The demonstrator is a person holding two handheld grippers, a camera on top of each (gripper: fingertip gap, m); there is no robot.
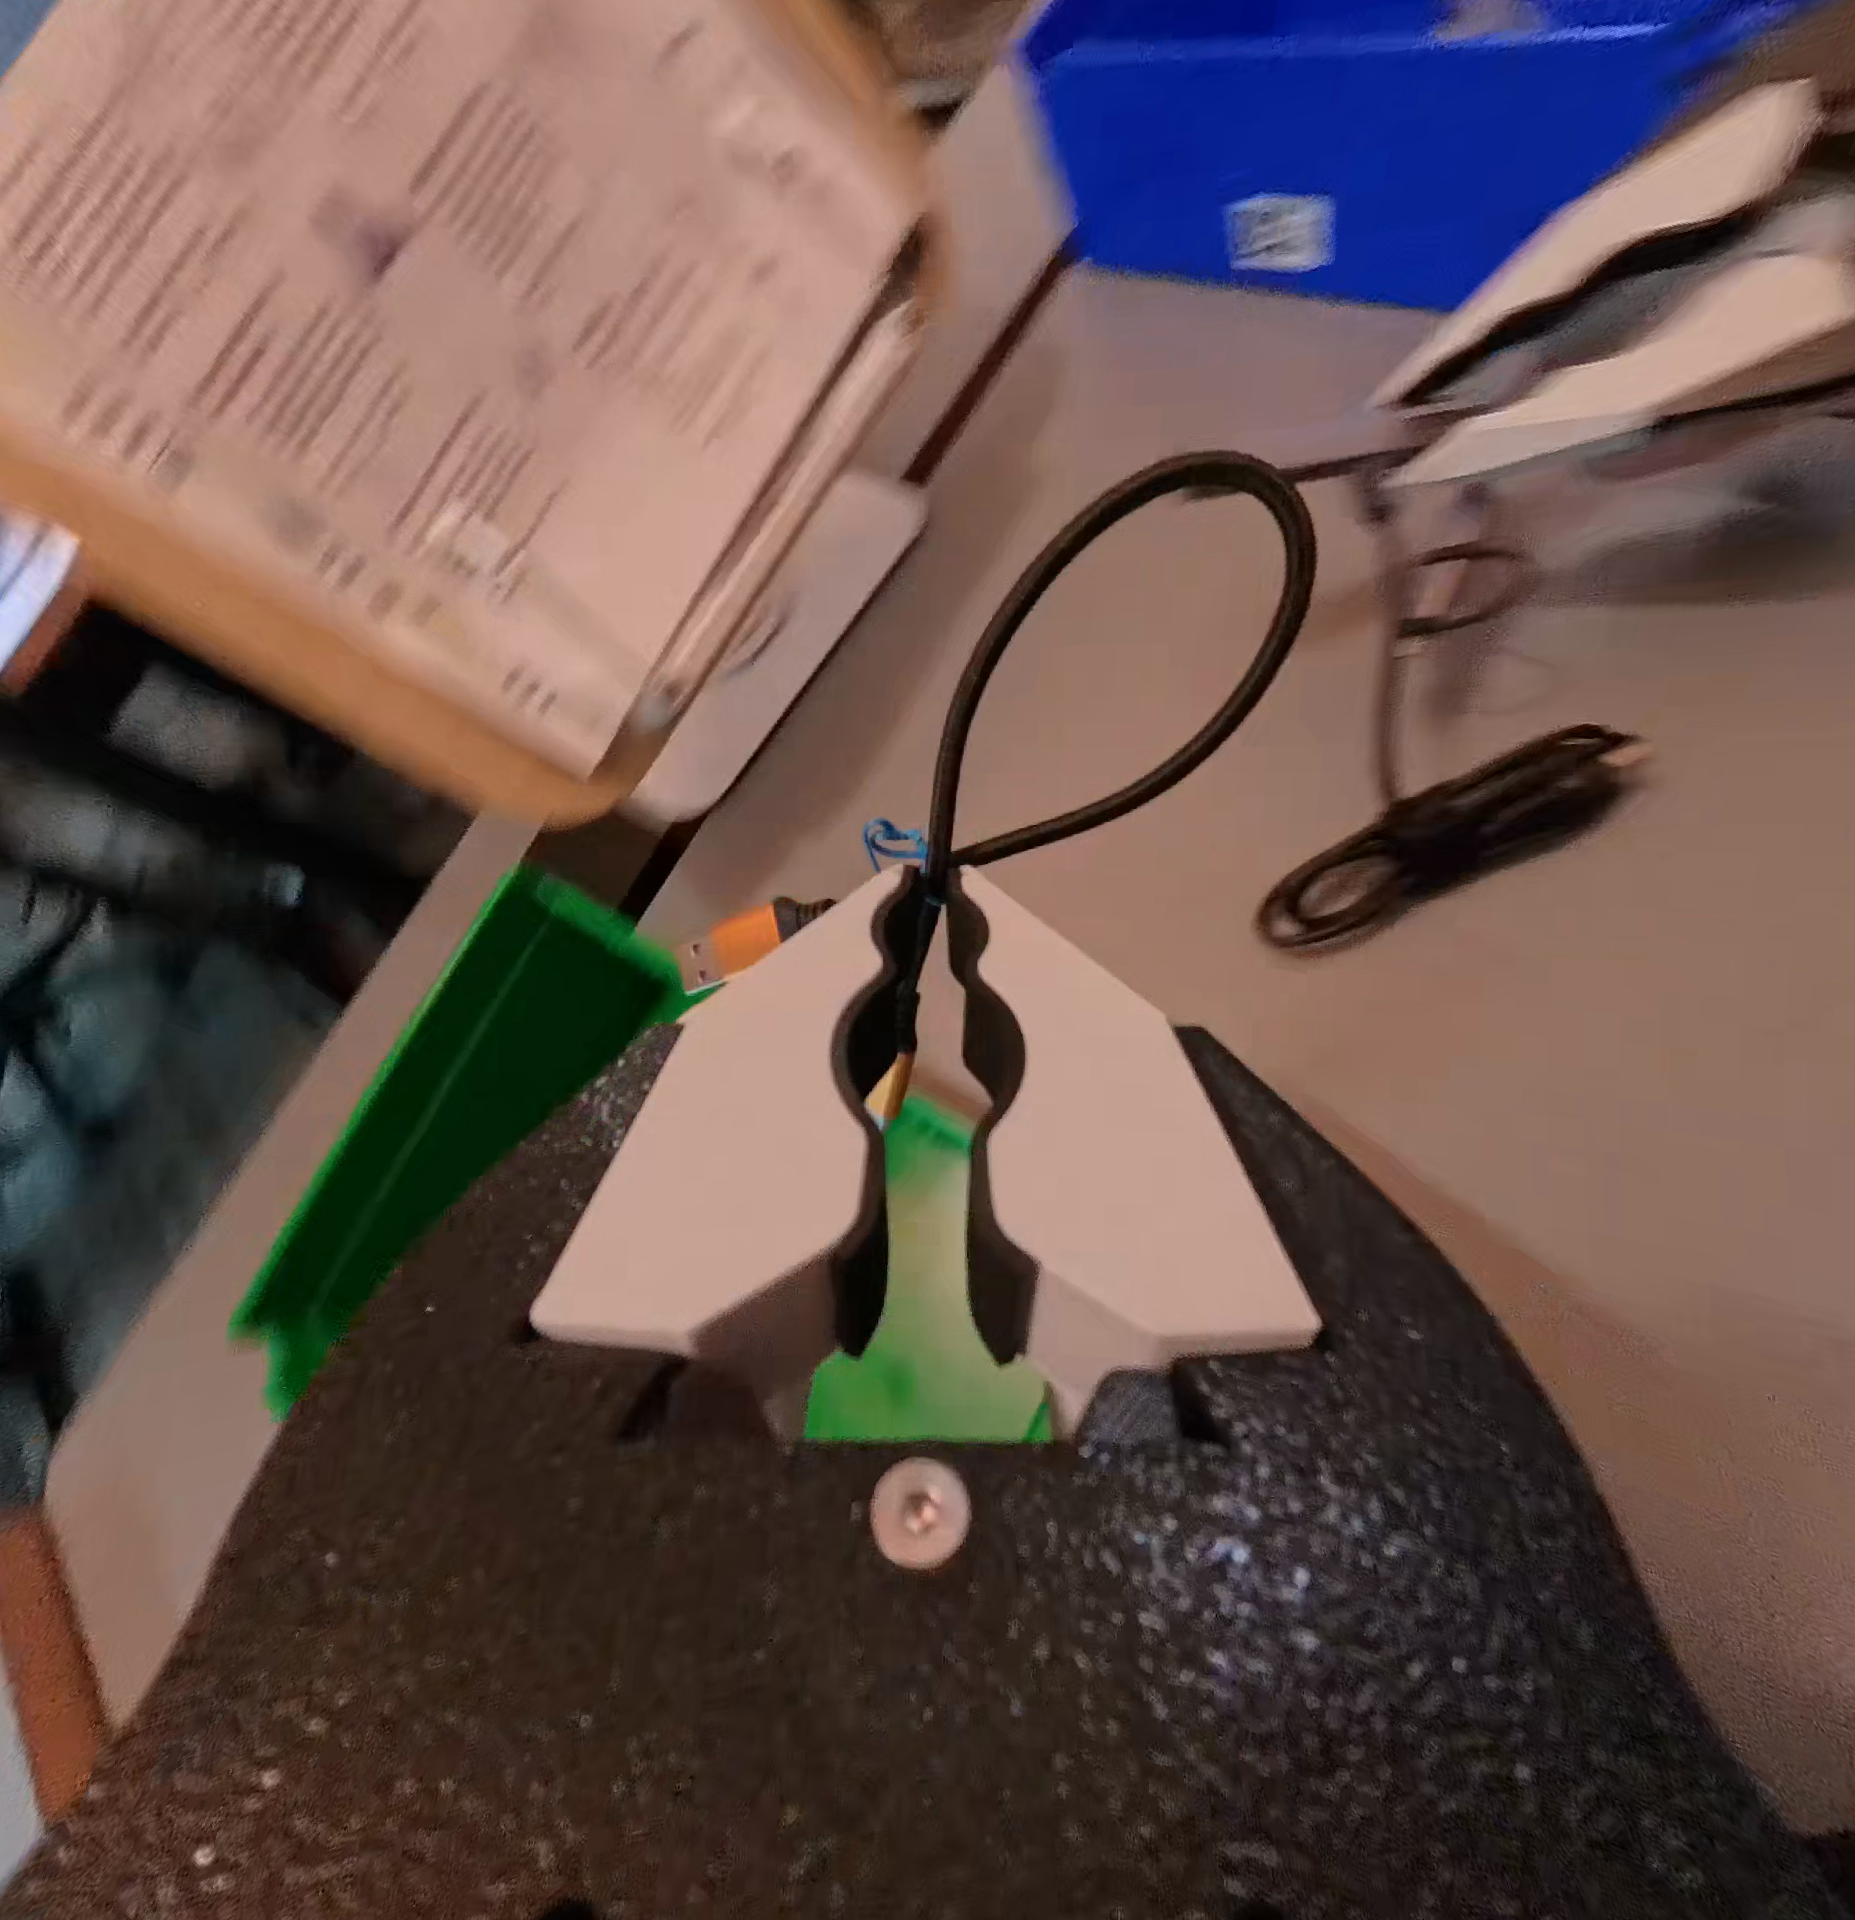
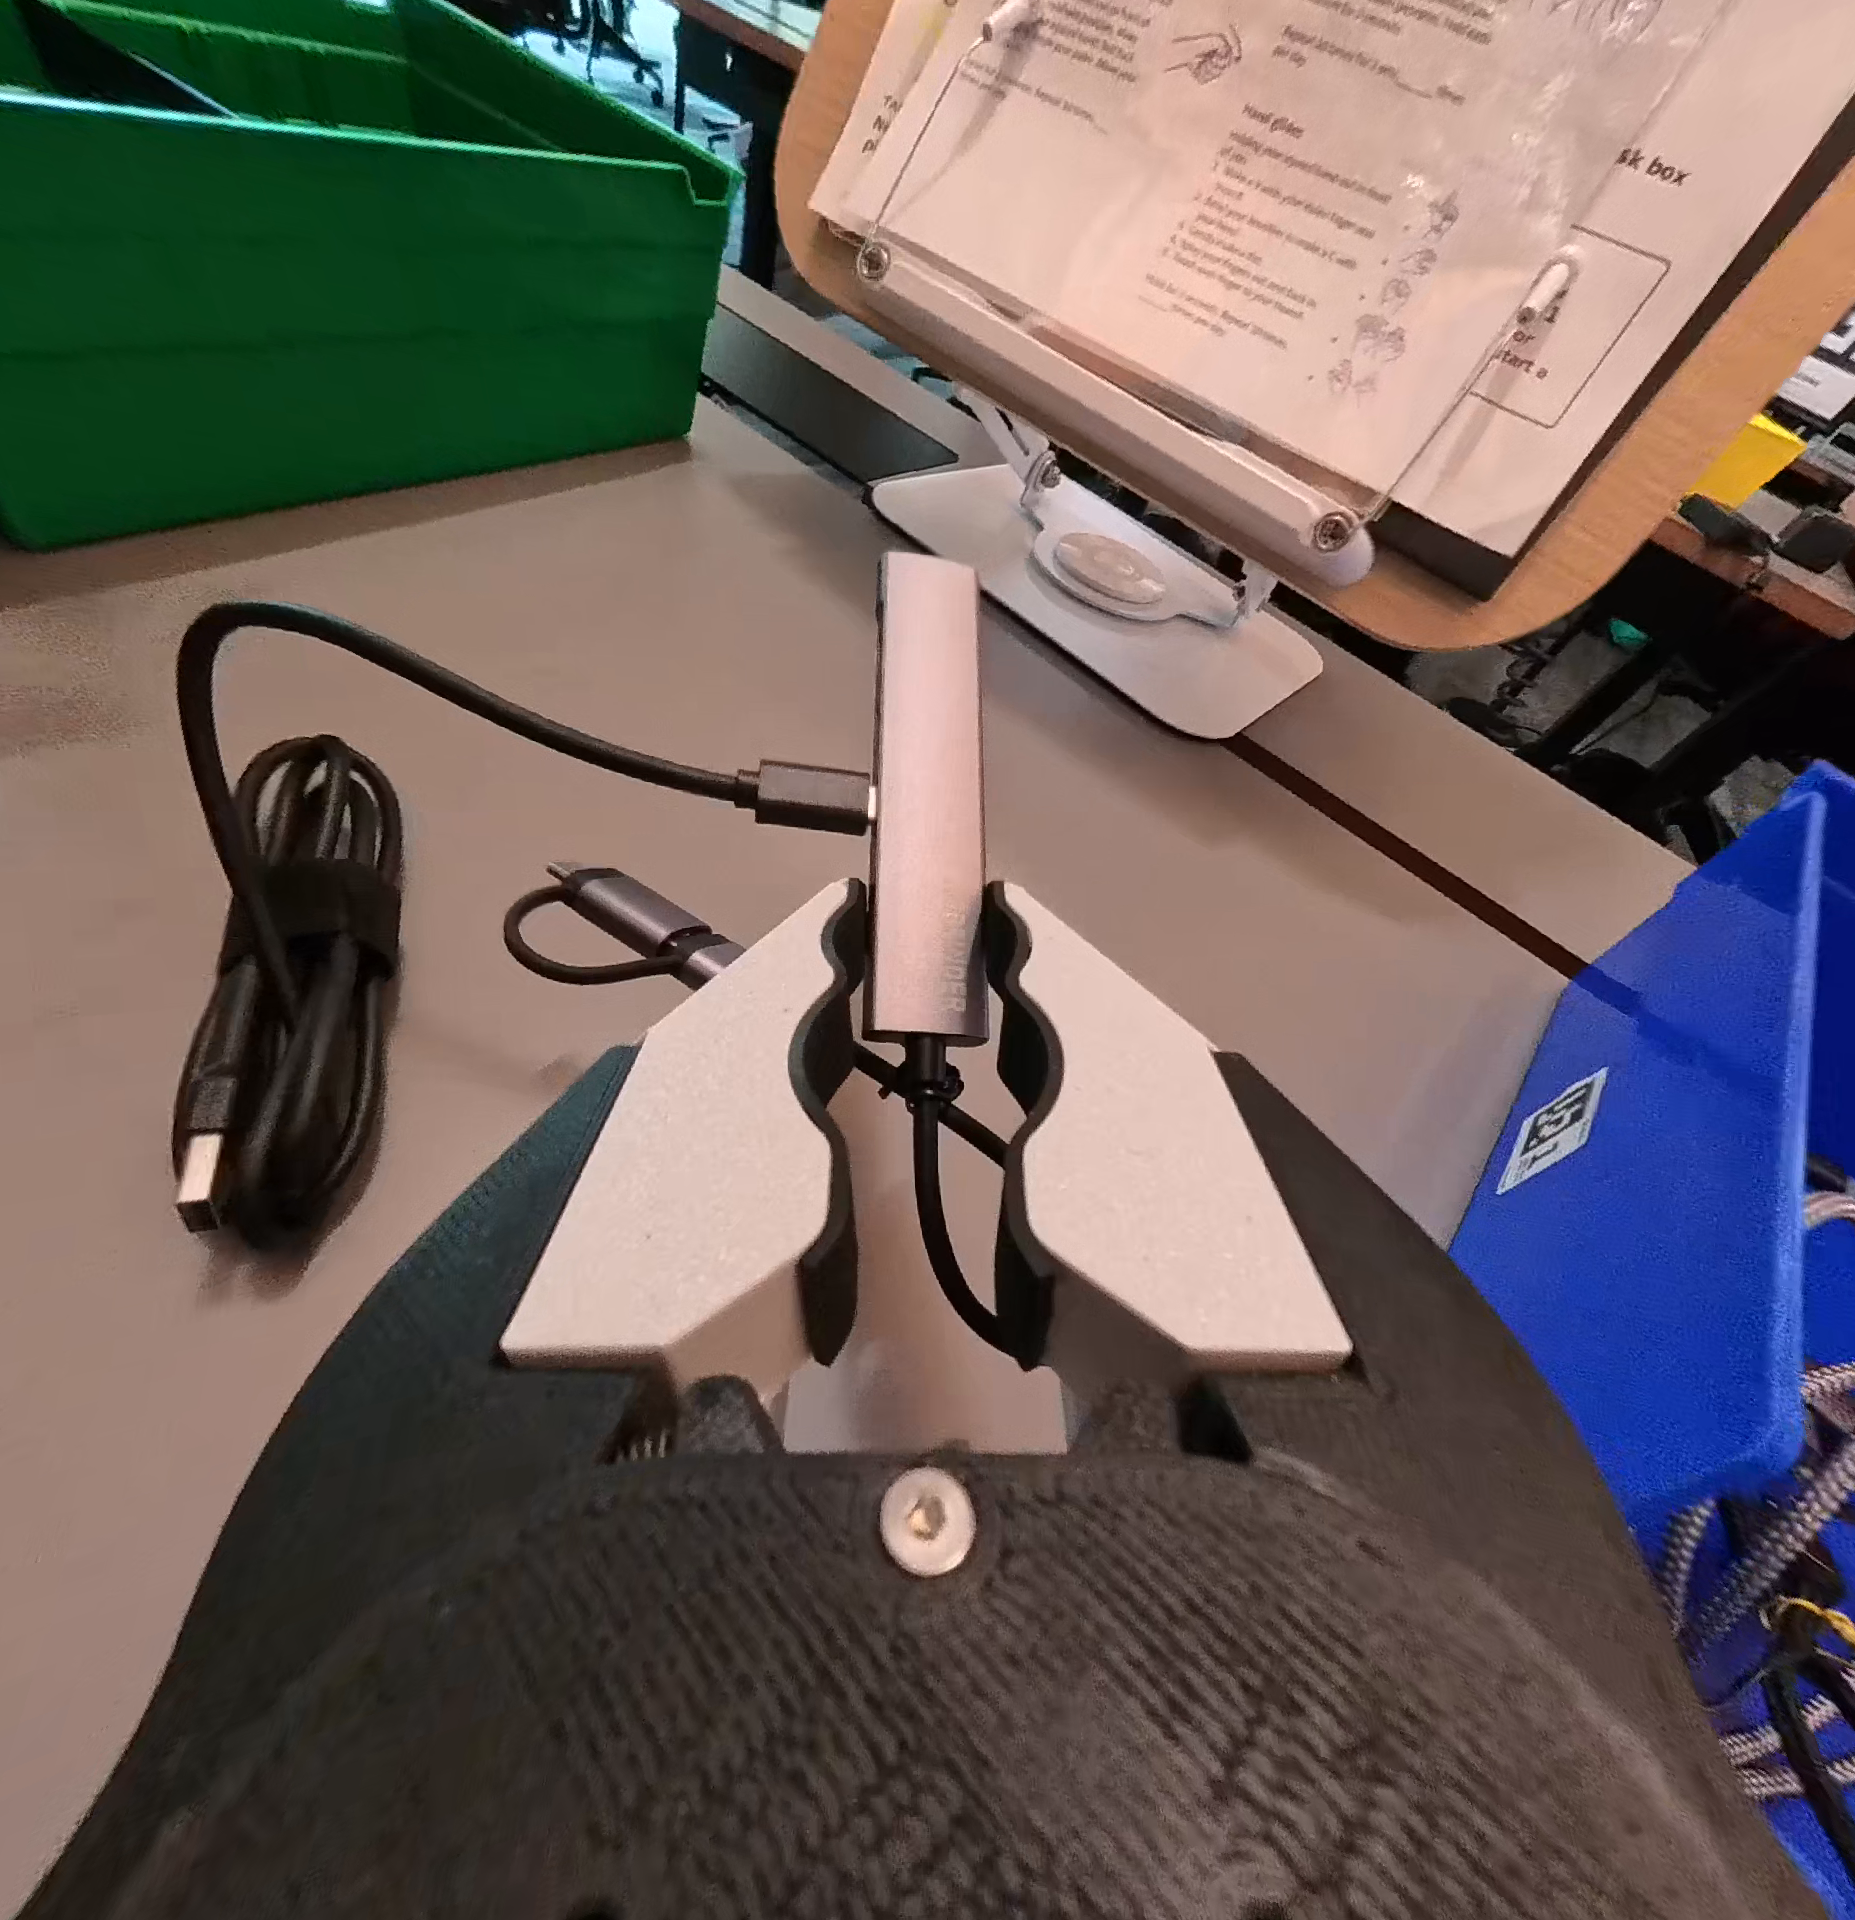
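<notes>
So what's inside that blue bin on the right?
In the right wrist view, the blue bin holds braided cables, white-and-blue patterned, with a dark one among them. The bin's wall and the picture's edge hide the rest, so anything deeper cannot be seen.

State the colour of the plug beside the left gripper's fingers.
Orange, with a silver metal tip: the plug shows best in the left wrist view.

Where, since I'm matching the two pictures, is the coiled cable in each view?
Left wrist view: coiled cable lies right of centre on the table, blurred, right of the left tool.
Right wrist view: coiled cable lies at left on the table, left of the right tool.
Shared landmark: blue bin, at the top in the left view and at the right edge in the right view.
</notes>
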